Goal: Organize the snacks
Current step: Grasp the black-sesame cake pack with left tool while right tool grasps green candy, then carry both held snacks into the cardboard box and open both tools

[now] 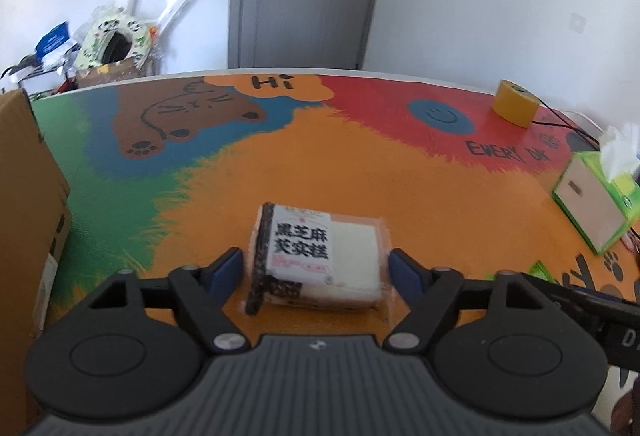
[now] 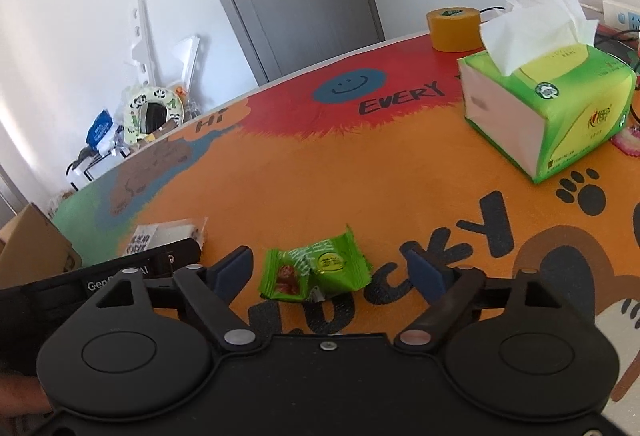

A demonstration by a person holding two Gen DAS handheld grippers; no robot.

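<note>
A: Left gripper (image 1: 316, 268) is straddling the cake pack (image 1: 320, 256) mid-table (image 1: 360, 176), jaws part open, pads just beside its sides, not pressing. Nothing held.

B: Right gripper (image 2: 332, 268)?

A: Jaws are gaping wide around the green candy (image 2: 314, 268), near edge, not touching it. Tissue box (image 2: 548, 108) is sitting far right.

B: Handling?

A: Cake is looking light, soft, crushable, wrapper slick; I'm suggesting gripping the two short sides gently. Candy's crinkly, light; pinch the middle.

B: Orientation?

A: Pack's lying flat, label up, long axis running near-to-far, tilting slightly. Candy's long axis is running left-right.
</note>
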